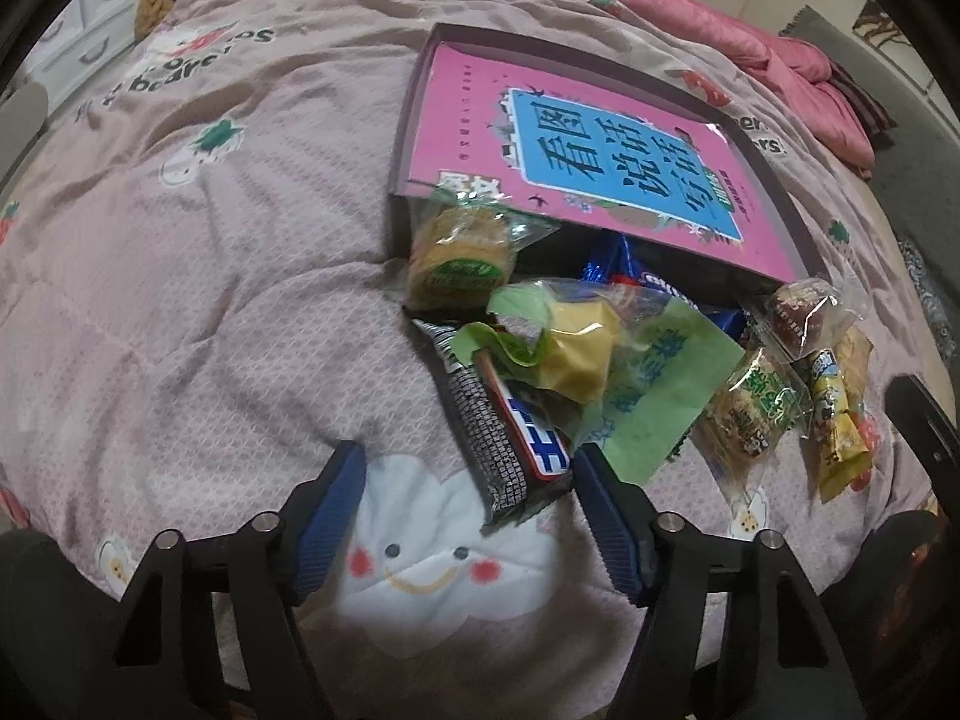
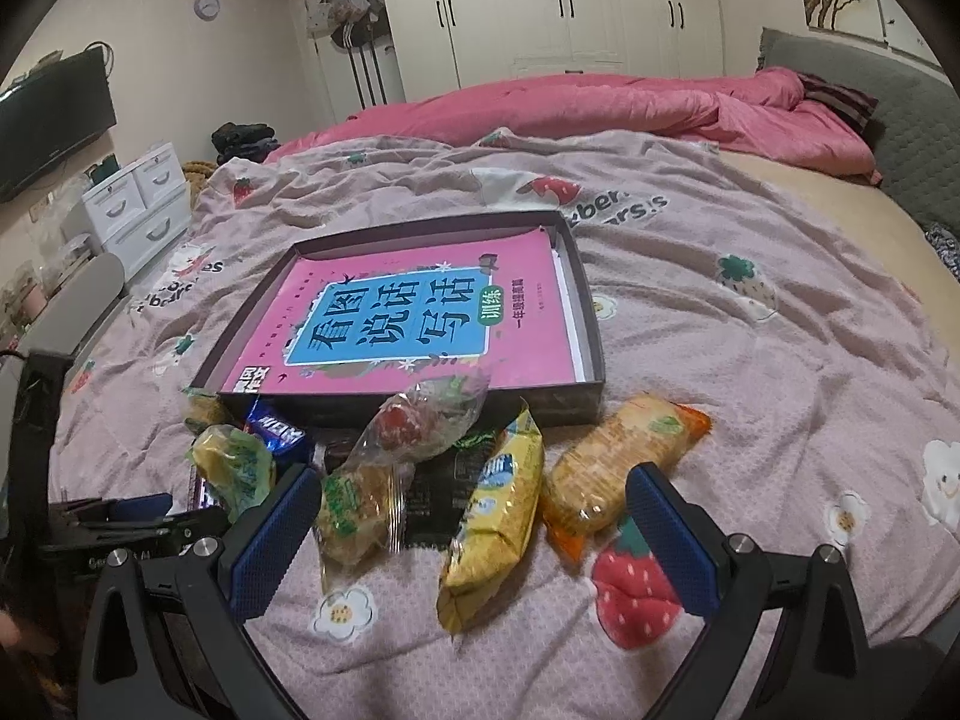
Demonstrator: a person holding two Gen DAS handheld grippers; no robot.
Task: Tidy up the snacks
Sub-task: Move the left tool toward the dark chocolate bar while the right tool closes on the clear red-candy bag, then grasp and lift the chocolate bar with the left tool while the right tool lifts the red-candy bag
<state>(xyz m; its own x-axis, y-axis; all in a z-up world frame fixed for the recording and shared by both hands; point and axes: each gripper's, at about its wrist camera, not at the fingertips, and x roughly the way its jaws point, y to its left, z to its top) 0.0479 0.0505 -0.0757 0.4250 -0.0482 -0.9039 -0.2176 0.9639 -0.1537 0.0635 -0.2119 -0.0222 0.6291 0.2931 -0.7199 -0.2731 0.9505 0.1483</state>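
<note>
A shallow dark box lies on the bed with a pink and blue book inside. Snacks are piled at its near edge. My left gripper is open, and the end of a black checkered bar with a red and blue wrapper lies between its fingers without touching the pads. Behind it sit a yellow cake in a green wrapper and a round green-labelled cake. My right gripper is open over a biscuit pack, a yellow pack and an orange cracker pack.
The snacks rest on a mauve quilt printed with strawberries and flowers. A pink duvet is bunched at the far side by a grey headboard. White drawers, a TV and wardrobes stand beyond the bed.
</note>
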